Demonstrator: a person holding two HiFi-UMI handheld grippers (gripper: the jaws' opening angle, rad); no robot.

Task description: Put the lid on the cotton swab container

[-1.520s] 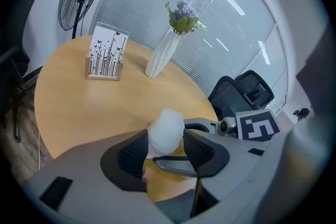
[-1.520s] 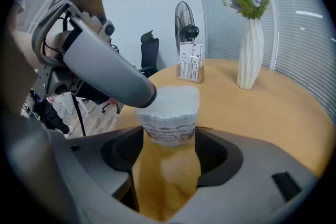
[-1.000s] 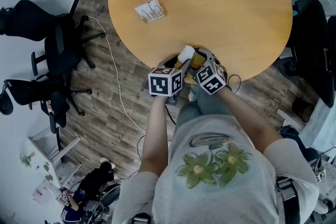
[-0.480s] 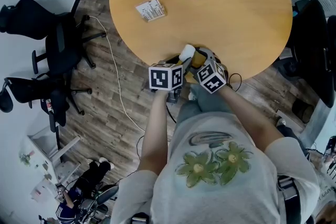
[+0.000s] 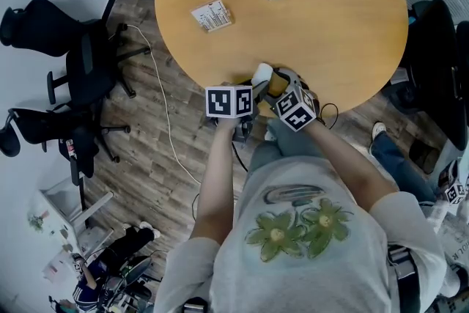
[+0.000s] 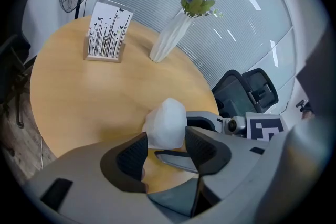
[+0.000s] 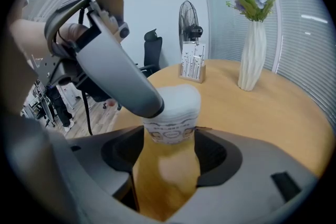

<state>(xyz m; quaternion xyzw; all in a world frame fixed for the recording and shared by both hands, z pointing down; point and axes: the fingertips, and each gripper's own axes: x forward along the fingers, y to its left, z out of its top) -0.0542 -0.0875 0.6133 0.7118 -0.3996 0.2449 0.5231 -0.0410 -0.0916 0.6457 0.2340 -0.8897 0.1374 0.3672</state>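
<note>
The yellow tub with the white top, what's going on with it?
A person holds a gripper in each hand at the edge of the round table. The right gripper clamps the yellow cotton swab container. The white lid sits on top of it, between the jaws of the left gripper, which are opening. Whether it's fully on, I can't tell.

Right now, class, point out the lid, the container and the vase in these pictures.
lid (image 7: 181,98): right gripper view, on its white top.
container (image 7: 168,165): right gripper view, on its orange body.
vase (image 6: 169,36): left gripper view, on its ribbed middle.
</note>
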